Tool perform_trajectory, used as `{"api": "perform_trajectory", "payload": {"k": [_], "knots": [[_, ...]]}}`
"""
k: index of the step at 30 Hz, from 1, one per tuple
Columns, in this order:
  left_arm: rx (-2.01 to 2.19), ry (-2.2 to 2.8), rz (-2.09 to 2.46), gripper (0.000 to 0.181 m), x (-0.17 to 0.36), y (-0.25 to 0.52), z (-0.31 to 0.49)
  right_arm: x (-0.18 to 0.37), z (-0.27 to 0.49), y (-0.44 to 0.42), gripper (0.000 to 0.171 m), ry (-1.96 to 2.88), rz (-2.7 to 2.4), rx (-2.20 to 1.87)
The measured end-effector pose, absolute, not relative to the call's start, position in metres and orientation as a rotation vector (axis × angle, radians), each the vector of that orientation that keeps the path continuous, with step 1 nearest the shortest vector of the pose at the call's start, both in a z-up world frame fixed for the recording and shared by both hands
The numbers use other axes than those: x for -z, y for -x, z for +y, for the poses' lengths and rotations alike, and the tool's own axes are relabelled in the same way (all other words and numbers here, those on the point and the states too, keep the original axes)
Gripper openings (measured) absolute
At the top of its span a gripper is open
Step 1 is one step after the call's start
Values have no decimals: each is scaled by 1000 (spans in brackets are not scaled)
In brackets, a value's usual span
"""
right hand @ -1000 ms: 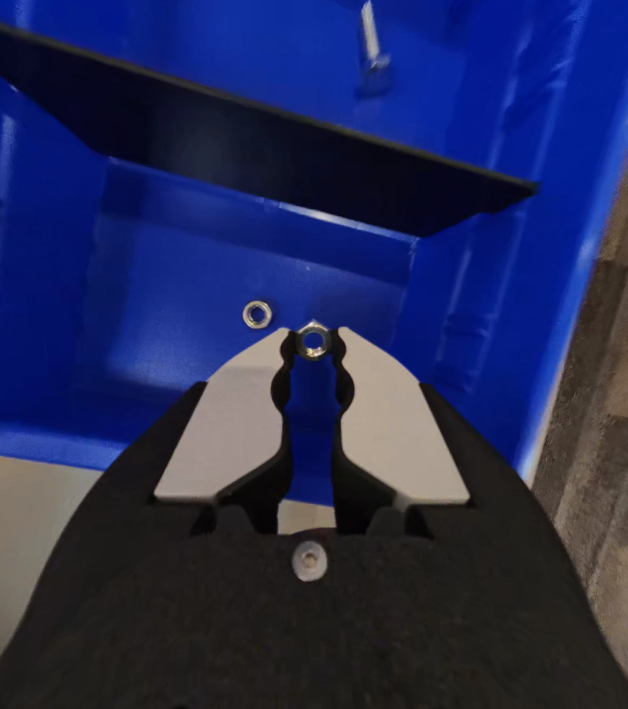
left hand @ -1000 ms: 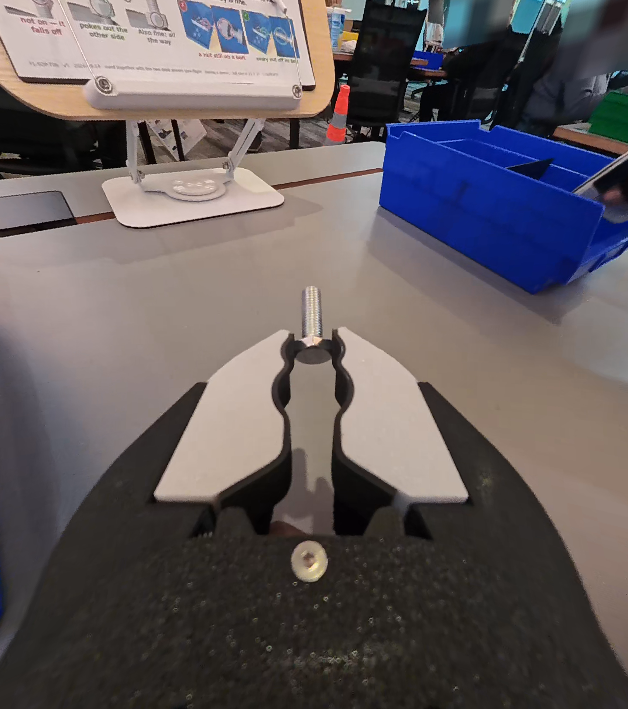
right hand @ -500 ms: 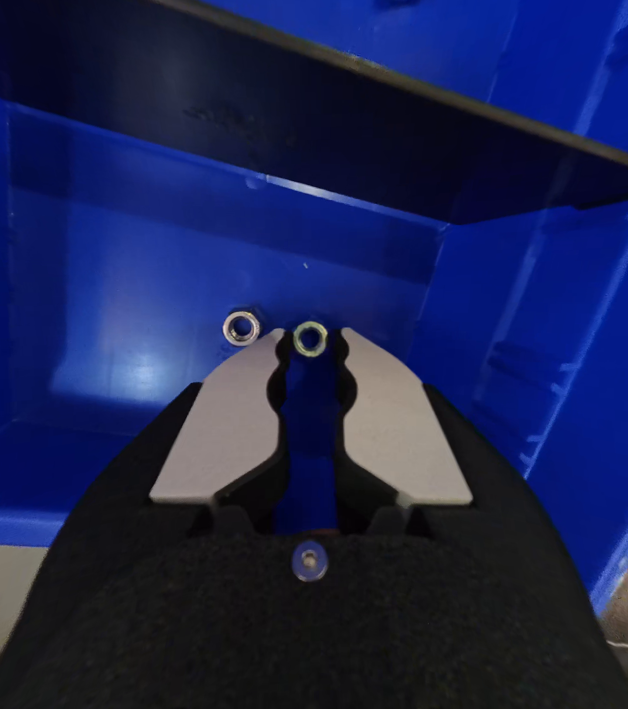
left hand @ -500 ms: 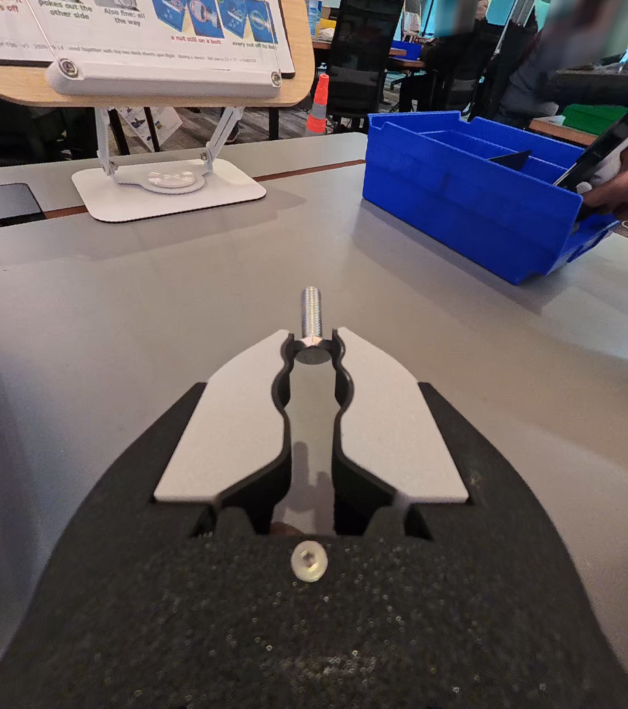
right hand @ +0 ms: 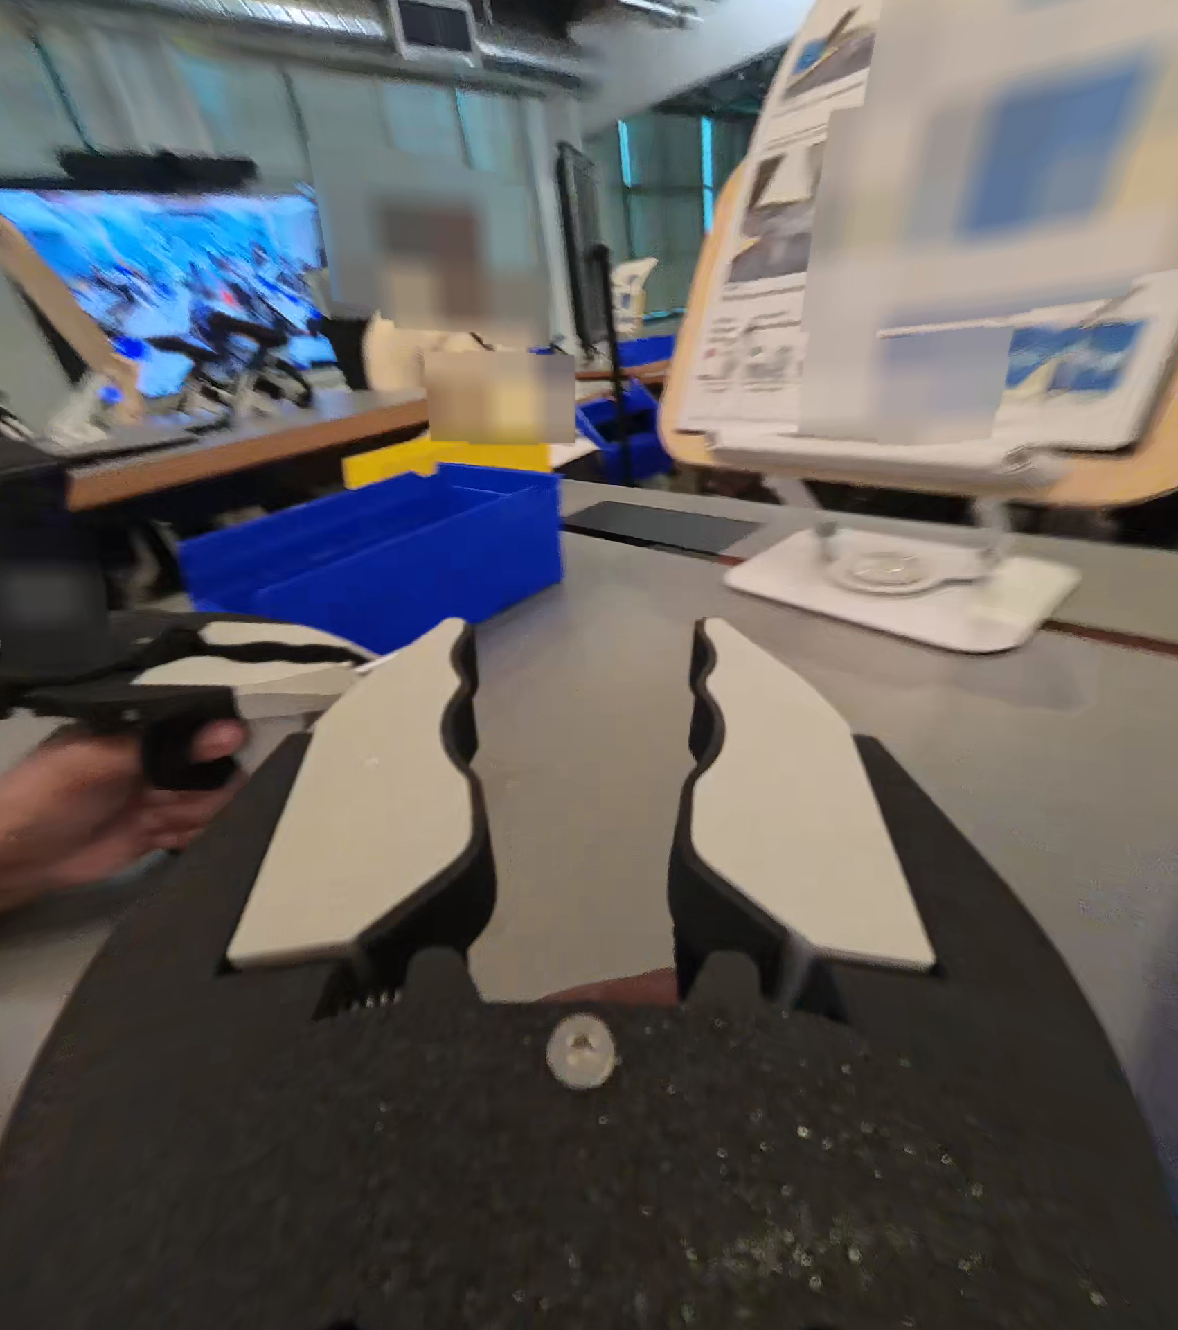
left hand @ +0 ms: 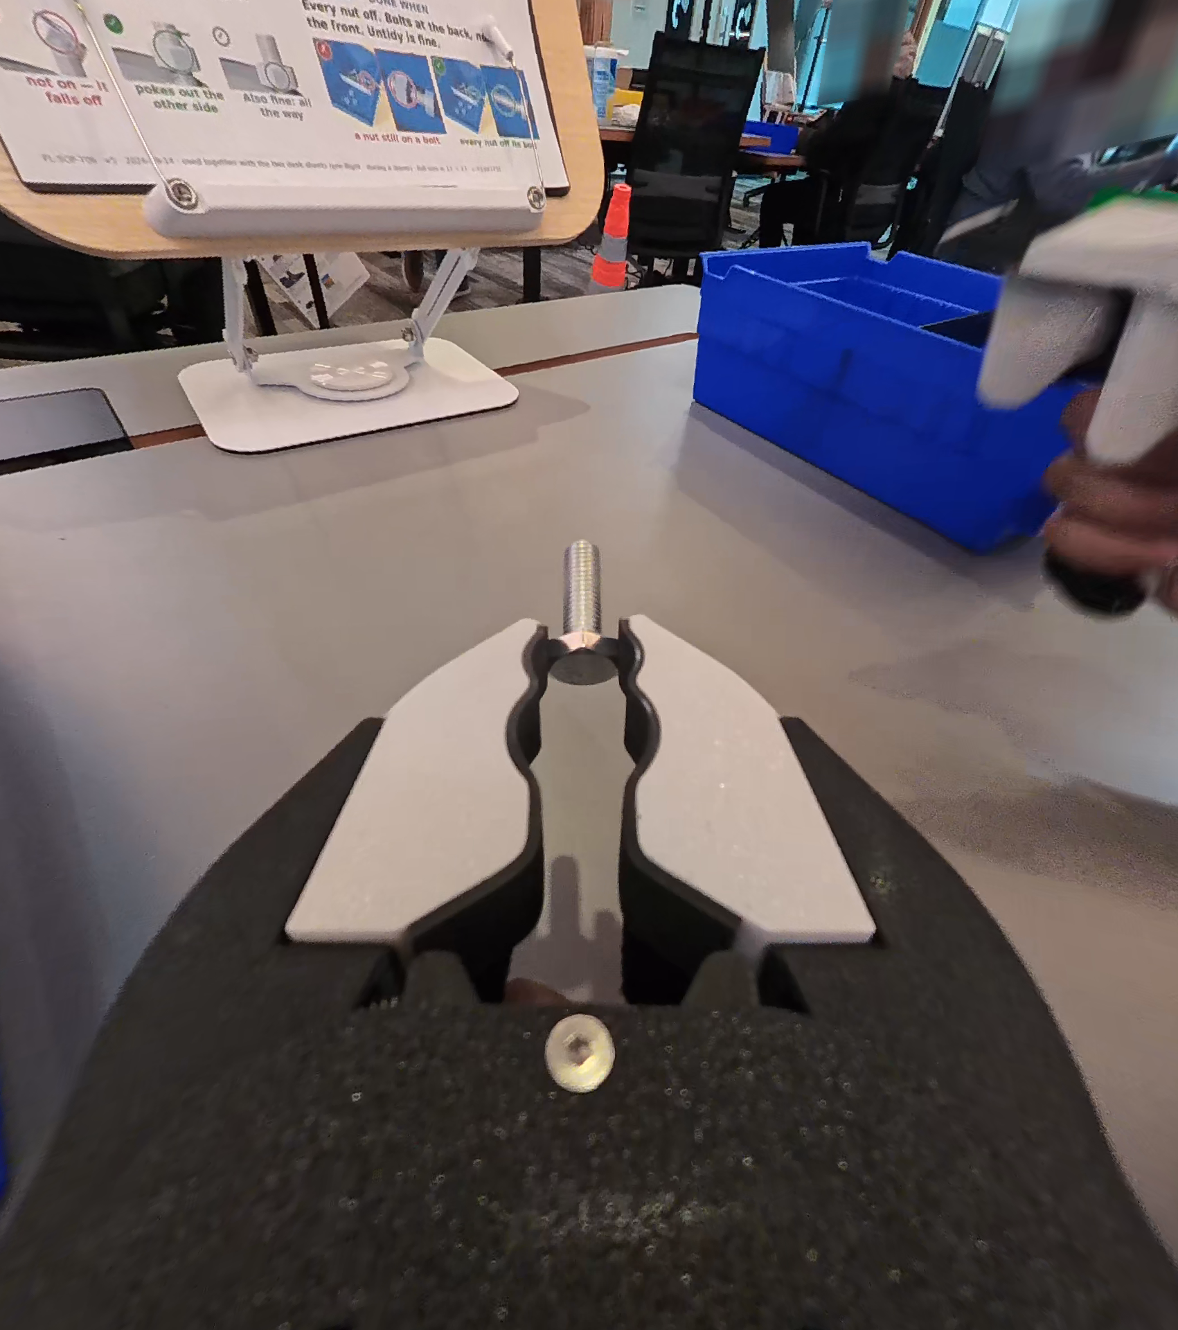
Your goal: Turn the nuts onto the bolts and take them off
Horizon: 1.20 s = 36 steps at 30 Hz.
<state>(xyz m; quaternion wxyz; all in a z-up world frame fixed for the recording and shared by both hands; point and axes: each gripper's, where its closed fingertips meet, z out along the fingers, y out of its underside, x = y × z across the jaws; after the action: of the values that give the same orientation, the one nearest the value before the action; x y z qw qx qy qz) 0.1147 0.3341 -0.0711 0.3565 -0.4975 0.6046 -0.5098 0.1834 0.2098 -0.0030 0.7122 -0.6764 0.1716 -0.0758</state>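
Above the grey bench [left hand: 355, 576], the left tongs [left hand: 582, 651] still clamp the bolt [left hand: 581, 597] by its head. The right tongs [right hand: 578, 648], earlier pinching a nut inside the blue bin [left hand: 859, 374], have left it and now gape apart with nothing between them.

Open-plan office lab, desks [right hand: 247, 450], office chair [left hand: 697, 137], wall screen [right hand: 161, 288]

Grey worktop [left hand: 355, 648] carrying a blue bin [left hand: 859, 403] at right, a white-based stand [left hand: 348, 388] bearing an instruction sheet [left hand: 269, 93]; an orange cone [left hand: 613, 237] behind.
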Motion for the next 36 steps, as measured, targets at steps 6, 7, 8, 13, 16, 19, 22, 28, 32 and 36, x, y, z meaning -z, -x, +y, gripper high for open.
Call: {"api": "perform_trajectory", "payload": {"k": [6,7,8,13,16,19,22,28,32,36], "knots": [[1304,1303,1532,18,71,-115,341,45,239,-167,68,1515,451,178],[1301,1307,1531,18,71,-115,341,41,236,-168,63,1495,449,221],[1299,1308,1538,18,72,-116,341,40,235,-167,60,1491,435,247],[1317,1272,1589,18,73,-115,332,47,237,-164,60,1549,410,266],[1487,1098,1733,18,58,-112,308,44,243,-157,52,1574,340,150],[1461,772,1952,18,42,-99,289,32,254,-128,44,1637,149,-136],[1469,569,2182,18,38,-83,273,27,255,-104,34,1707,-99,-174],[1457,424,2318,18,38,-83,259,35,261,-85,26,1777,-288,-193],[1498,403,2328,18,40,-84,253,37,261,-84,12,1777,-315,-184],[1545,424,2306,18,44,-84,251,41,259,-83,10,1805,-341,-171]]}}
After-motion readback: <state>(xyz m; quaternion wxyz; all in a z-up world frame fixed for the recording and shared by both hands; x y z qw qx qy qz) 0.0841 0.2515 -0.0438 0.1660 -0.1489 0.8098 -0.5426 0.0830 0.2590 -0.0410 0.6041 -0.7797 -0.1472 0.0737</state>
